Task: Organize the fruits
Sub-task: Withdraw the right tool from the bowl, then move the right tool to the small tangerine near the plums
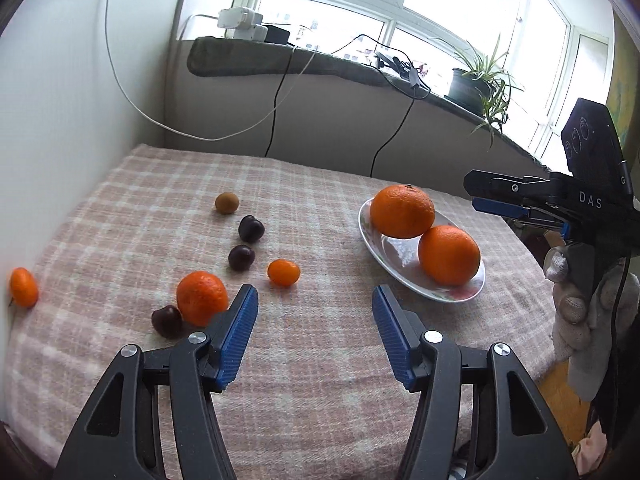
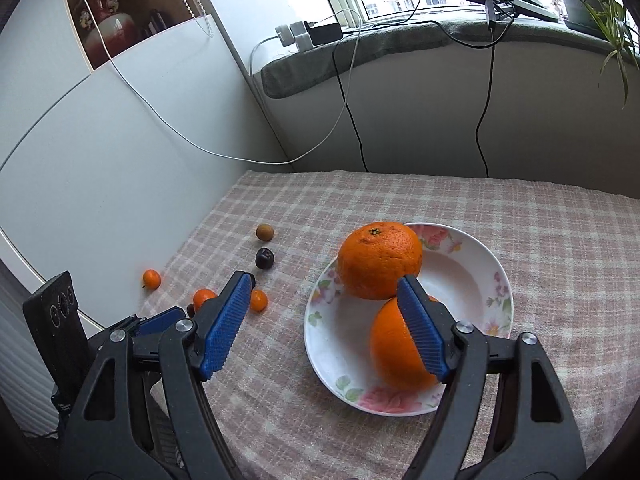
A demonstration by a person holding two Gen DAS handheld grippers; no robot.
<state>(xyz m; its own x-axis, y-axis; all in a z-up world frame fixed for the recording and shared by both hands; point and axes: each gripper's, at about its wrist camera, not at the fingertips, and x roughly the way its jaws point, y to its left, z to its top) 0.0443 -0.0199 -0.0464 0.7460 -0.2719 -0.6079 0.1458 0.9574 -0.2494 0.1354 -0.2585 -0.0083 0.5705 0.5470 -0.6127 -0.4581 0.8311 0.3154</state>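
near orange (image 2: 400,348) partly behind claw pad, dark fruit (image 2: 191,310) mostly hidden

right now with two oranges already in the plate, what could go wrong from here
The far orange sits up on the plate's sloped rim, touching the near orange; adding more fruit might bump it out onto the cloth. The small orange at the wall and the round dark fruits could roll if nudged by open fingers. The left gripper and right gripper are close and could collide.

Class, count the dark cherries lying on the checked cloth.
3: one near the brown fruit, one just below it, one beside the loose orange. None looks hidden.
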